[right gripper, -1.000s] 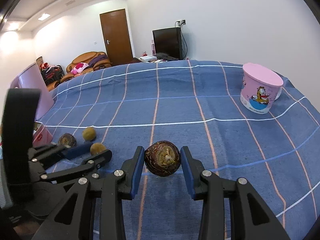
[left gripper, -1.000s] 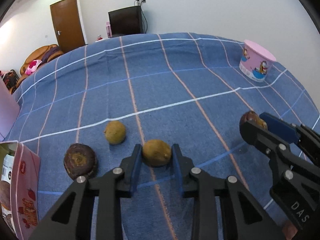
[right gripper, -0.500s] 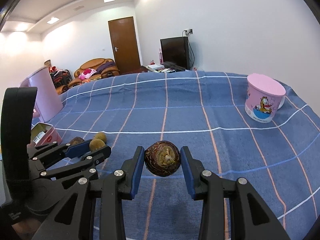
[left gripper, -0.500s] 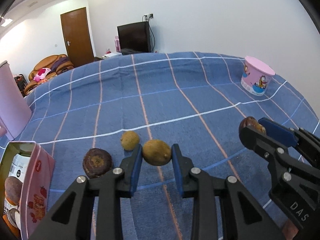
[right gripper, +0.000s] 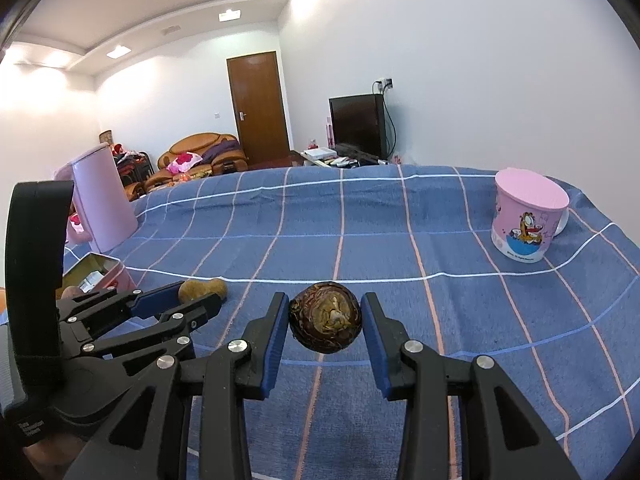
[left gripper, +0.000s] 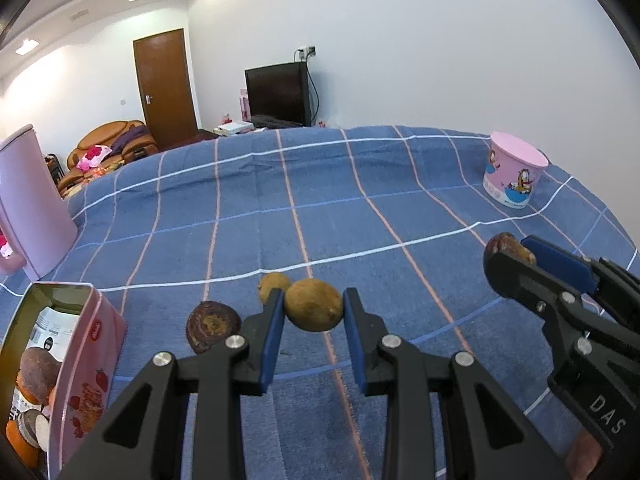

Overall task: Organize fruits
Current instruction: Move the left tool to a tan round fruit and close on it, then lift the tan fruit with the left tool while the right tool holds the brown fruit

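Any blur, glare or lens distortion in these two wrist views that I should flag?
Left wrist: sharp; strong fisheye bends the blue cloth and its lines; dark vignette in the corners; ceiling lights blown out, no glare on the yellow fruit held in the left gripper. Right wrist: equally sharp and curved; ceiling lights flare at upper left; the dark fruit in the right gripper is evenly lit.

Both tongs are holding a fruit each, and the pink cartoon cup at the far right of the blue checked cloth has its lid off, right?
Not quite. The right wrist view shows the pink cartoon cup with its pink lid on. Otherwise yes: the left tongs grip a round yellow-brown fruit, the right tongs a dark brown mottled fruit.
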Motion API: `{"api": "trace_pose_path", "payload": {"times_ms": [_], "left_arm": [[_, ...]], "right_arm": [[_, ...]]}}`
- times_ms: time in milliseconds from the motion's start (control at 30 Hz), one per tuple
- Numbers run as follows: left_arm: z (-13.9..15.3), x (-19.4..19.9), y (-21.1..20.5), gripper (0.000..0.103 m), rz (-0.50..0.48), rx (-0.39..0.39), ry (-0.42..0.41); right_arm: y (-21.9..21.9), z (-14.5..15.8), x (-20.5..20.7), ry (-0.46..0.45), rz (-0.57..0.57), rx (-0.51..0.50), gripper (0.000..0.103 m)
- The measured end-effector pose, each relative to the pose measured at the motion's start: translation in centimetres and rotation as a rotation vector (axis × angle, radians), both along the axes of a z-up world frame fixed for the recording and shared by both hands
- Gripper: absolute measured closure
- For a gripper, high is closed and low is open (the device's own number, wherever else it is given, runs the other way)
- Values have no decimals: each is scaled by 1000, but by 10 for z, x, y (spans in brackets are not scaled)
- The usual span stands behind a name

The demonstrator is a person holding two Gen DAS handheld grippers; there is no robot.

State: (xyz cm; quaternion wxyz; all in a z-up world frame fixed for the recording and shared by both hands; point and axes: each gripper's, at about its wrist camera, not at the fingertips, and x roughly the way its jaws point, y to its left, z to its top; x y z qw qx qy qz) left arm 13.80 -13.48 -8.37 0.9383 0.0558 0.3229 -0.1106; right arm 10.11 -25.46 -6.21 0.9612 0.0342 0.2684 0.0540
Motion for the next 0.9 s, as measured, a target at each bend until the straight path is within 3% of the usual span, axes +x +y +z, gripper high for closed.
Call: {"api": "trace_pose_path", "payload": {"times_ms": [900], "left_arm": [[12,-27,5,72,36,16,-131]], "right_arm": [[6,11,-24,-137,7,-28,64]]}}
